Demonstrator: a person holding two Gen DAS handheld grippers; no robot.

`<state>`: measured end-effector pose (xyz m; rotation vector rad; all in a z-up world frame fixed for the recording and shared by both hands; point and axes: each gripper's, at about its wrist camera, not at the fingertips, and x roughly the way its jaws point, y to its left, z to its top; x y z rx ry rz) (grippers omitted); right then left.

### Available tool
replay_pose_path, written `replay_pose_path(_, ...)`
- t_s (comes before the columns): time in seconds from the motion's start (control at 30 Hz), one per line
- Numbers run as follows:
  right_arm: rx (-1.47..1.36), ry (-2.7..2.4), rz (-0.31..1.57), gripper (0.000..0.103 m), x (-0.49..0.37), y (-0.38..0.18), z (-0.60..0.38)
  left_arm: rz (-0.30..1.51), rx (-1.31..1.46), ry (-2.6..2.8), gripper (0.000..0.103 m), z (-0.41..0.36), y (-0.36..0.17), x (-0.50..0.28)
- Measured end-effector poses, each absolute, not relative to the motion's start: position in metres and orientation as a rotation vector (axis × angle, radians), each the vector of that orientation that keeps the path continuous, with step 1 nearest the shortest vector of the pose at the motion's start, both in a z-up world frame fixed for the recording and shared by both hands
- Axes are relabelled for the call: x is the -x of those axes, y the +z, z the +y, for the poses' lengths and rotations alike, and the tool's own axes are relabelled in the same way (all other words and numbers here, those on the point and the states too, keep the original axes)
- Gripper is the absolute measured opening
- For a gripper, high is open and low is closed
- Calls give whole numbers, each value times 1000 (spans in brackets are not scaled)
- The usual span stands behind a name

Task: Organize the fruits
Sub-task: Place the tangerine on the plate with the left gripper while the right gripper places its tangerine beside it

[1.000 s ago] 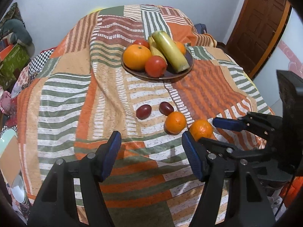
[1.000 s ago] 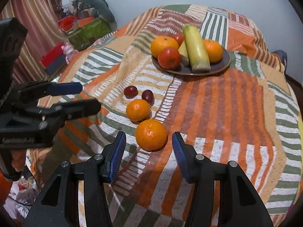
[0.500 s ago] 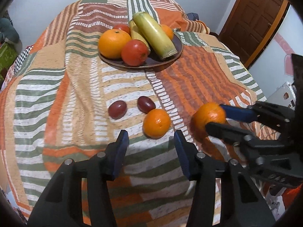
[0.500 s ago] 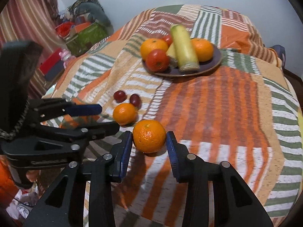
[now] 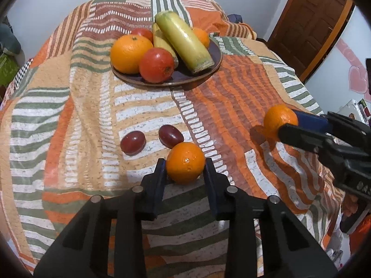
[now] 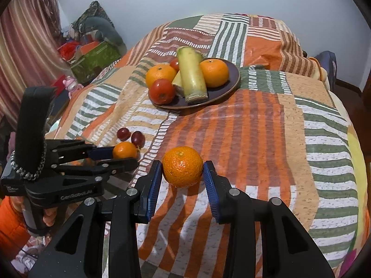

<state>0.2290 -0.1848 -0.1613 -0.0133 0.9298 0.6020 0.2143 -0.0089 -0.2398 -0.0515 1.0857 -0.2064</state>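
My left gripper point(image 5: 185, 169) is shut on a small orange point(image 5: 185, 165) low over the striped cloth; it also shows in the right wrist view point(image 6: 124, 149). My right gripper point(image 6: 182, 169) is shut on a second orange point(image 6: 182, 166) and holds it above the cloth; that orange also shows in the left wrist view point(image 5: 279, 120). Two dark red plums point(image 5: 133, 142) point(image 5: 171, 135) lie just beyond the left gripper. A dark plate point(image 5: 214, 53) at the back holds an orange, tomatoes, a long green stalk and more fruit.
The striped patchwork cloth point(image 5: 69, 120) covers a rounded surface that drops off at the edges. A wooden door point(image 5: 308, 23) stands at the right. Boxes and clutter point(image 6: 92, 55) lie on the floor at the left by a curtain.
Both grippers closed on their oranges. The right gripper lifted its orange off the cloth. The left gripper moved forward and to the right onto the other orange.
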Motion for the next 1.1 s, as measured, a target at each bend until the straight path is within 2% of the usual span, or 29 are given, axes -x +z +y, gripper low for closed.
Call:
replay_pose_path(0.63,5,586,824,34,-285,-127,-180,924,119,-176,32,19,-178,-267)
replay_pose_path(1.1,8,577,817,34,-333,-137,-164,933,105,-154,32,20,-193,-333)
